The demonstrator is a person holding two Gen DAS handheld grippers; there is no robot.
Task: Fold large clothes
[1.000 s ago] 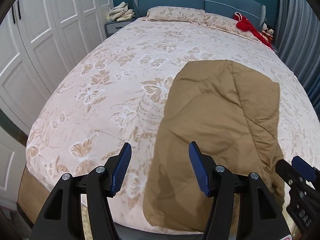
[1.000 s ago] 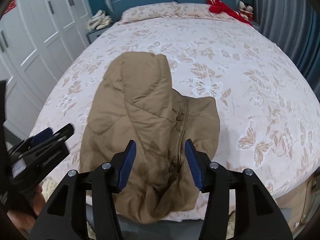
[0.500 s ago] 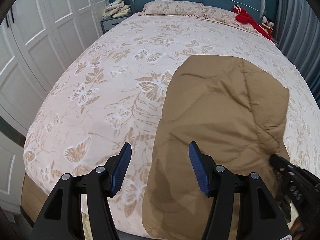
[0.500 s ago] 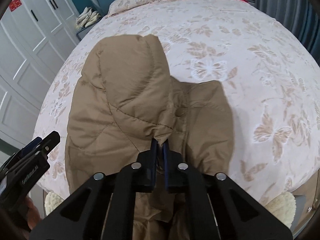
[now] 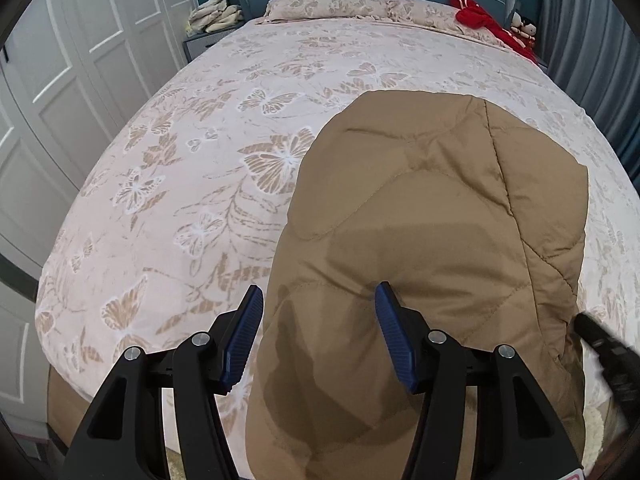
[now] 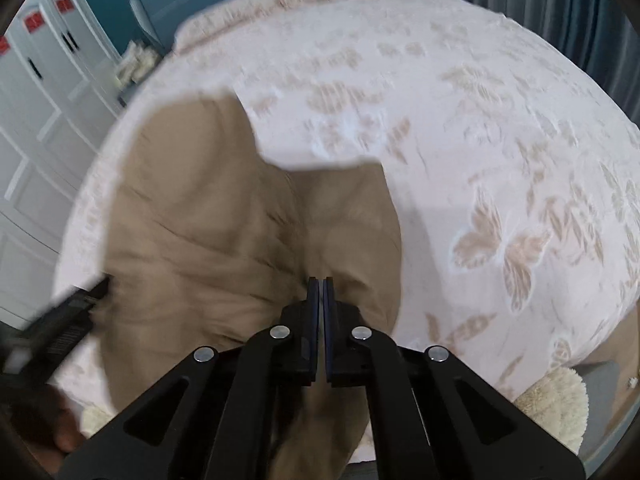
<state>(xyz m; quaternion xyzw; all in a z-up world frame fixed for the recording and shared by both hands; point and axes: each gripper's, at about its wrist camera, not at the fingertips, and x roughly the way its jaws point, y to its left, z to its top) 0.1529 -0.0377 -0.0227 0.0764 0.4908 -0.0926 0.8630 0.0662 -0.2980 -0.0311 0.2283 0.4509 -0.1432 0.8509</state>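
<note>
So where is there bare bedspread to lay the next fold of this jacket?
Free: the bedspread left of the tan jacket, out to the wardrobe-side edge, and beyond it up to the pillows. Crowded: the near edge, where both grippers work, and the red garment at the headboard corner.

The tan quilted jacket [image 5: 432,216] takes up the near end of the bed [image 5: 224,128], hanging over its foot edge. Beyond the jacket, the butterfly-print cover lies bare up to the pillows [image 5: 336,6] and the red garment [image 5: 480,20] at the headboard. Left of the jacket the cover is open to the bed's edge, where white wardrobe doors [image 5: 72,60] stand close. A fluffy cream rug [image 6: 556,404] lies below the foot.
</note>
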